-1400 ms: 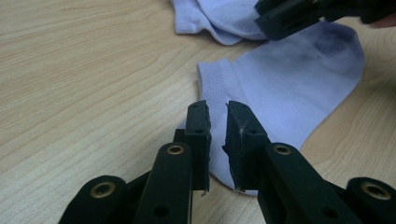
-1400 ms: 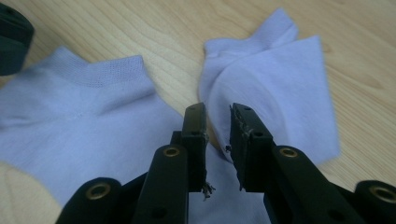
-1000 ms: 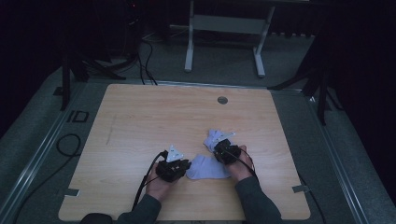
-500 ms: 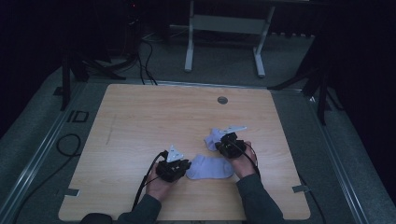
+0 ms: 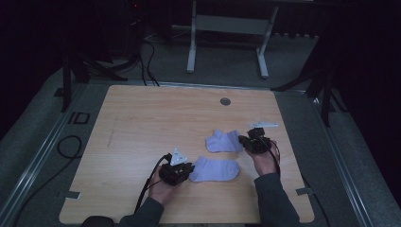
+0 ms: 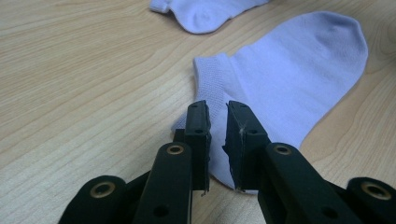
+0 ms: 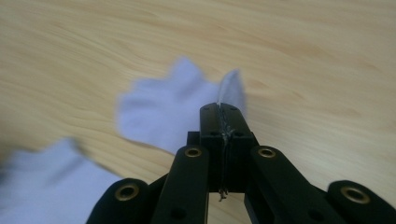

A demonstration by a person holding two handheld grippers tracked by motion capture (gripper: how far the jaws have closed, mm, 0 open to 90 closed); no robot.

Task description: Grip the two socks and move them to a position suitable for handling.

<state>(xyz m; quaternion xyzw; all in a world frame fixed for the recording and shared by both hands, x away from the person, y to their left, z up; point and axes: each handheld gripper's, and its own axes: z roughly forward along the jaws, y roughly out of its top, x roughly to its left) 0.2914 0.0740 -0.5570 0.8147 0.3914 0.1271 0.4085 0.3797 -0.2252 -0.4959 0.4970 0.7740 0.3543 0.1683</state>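
- Two pale lilac socks lie on the wooden counter [image 5: 142, 123], right of centre in the high view.
- The near sock [image 5: 215, 169] lies flat, lower centre; the left tongs [image 5: 188, 169] sit at its left end, slightly spread over its cuff edge.
- The far sock [image 5: 223, 141] lies just above it; the right tongs [image 5: 242, 140] are pressed together, pinching its right edge.

The right tool [image 5: 247, 142] now sits farther right and farther up the tabletop, dragging the far sock [image 5: 222, 141] clear of the near sock [image 5: 213, 169], which it overlapped earlier.
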